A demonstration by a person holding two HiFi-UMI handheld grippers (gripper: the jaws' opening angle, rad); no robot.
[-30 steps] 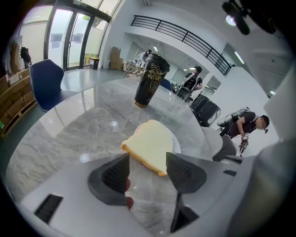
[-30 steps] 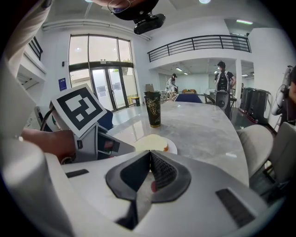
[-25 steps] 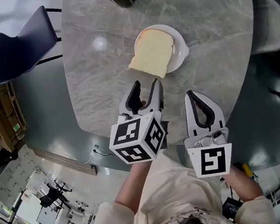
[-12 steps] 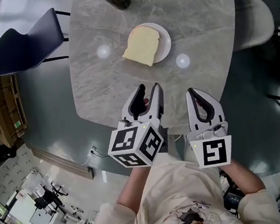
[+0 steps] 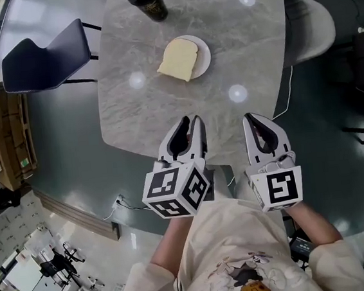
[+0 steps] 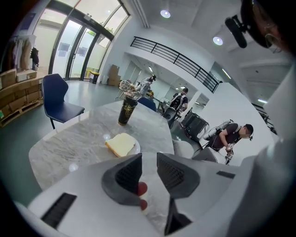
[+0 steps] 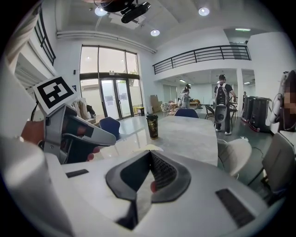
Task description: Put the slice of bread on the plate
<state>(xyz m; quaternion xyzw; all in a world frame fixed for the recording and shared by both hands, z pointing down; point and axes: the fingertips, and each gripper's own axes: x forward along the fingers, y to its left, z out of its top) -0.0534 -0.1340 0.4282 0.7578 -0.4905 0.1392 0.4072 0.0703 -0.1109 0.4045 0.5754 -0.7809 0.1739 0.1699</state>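
The slice of bread lies on the small white plate at the far side of the grey marble table, overhanging the plate's left rim; it also shows in the left gripper view. My left gripper hovers off the table's near edge, well short of the plate. Its jaws are closing, a narrow gap is left, and nothing is between them. My right gripper hangs beside it, shut and empty. Neither gripper touches the bread.
A dark paper cup stands beyond the plate. A dark blue chair is at the table's left and a white chair at its right. A white cable hangs off the right edge. People move about in the hall behind.
Both grippers have drawn back and risen from the table, so the plate and bread look smaller and farther away. The left jaws have narrowed from wide open.
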